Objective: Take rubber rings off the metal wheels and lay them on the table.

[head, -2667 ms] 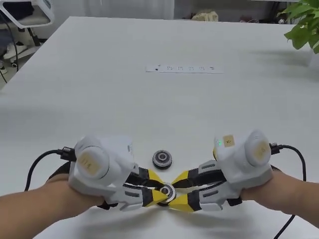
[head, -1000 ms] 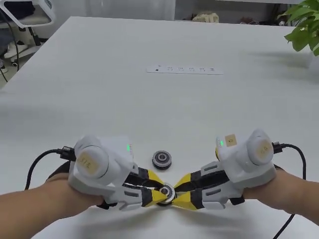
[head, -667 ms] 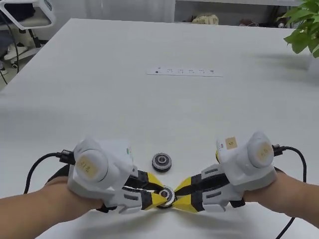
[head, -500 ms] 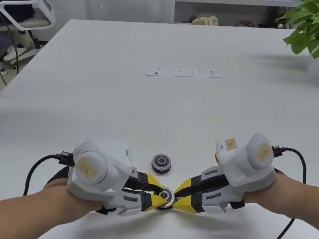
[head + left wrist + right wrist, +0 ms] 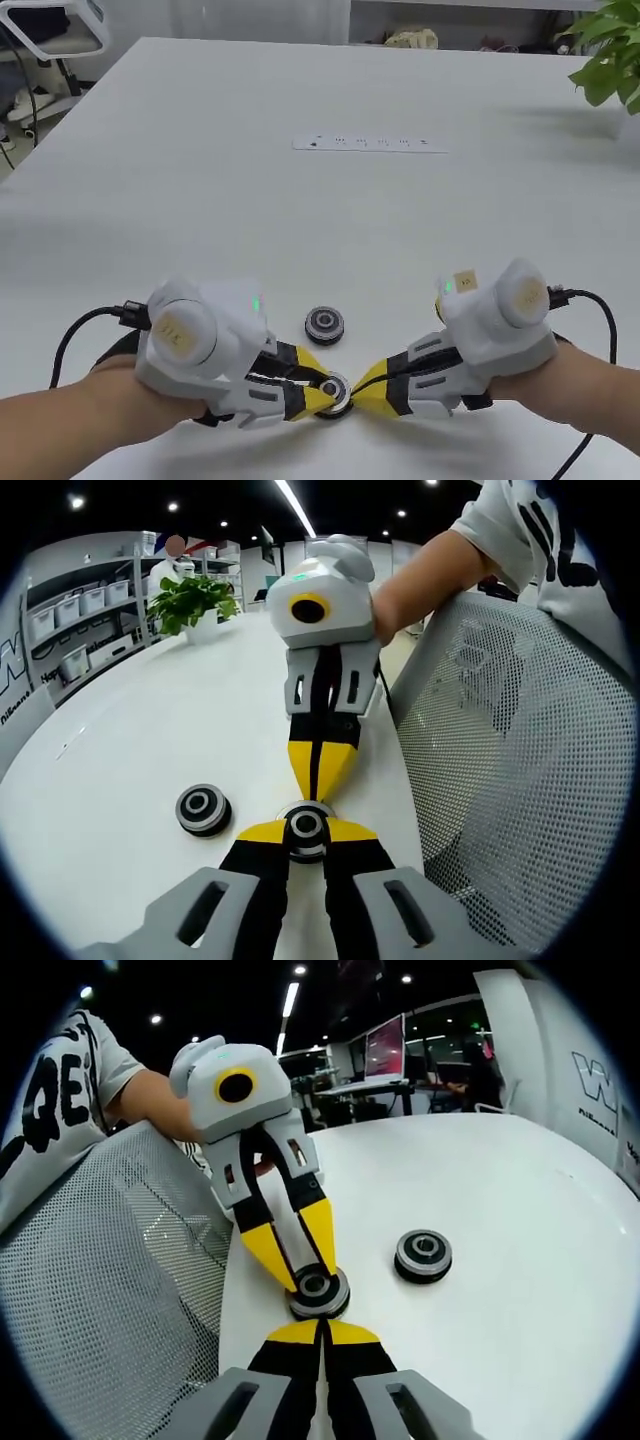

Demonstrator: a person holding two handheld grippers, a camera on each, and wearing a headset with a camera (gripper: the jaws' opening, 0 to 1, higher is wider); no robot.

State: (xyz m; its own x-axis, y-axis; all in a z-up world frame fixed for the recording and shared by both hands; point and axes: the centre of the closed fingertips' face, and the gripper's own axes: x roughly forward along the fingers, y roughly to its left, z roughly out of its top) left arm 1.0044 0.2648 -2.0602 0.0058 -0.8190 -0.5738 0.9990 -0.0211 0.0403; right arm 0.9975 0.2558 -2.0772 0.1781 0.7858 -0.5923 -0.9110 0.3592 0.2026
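Observation:
A small metal wheel with a black rubber ring (image 5: 336, 386) is held just above the white table (image 5: 330, 230) near its front edge. My left gripper (image 5: 322, 393) is shut on it, one yellow fingertip on each side of the wheel (image 5: 305, 826). My right gripper (image 5: 362, 393) faces it from the right. Its jaws are shut together, and the tips (image 5: 322, 1332) rest against the wheel's rubber rim (image 5: 320, 1292). I cannot tell whether they pinch the ring. A second ringed wheel (image 5: 325, 322) lies flat on the table just beyond the grippers.
A white power strip (image 5: 368, 142) lies across the middle of the table. A green plant (image 5: 605, 60) stands at the far right corner. A grey mesh chair back (image 5: 520, 740) is close behind the grippers, at the person's side.
My right gripper's jaws have narrowed to shut and its body has tilted up a little. The left gripper keeps its hold on the wheel; the second wheel has not moved.

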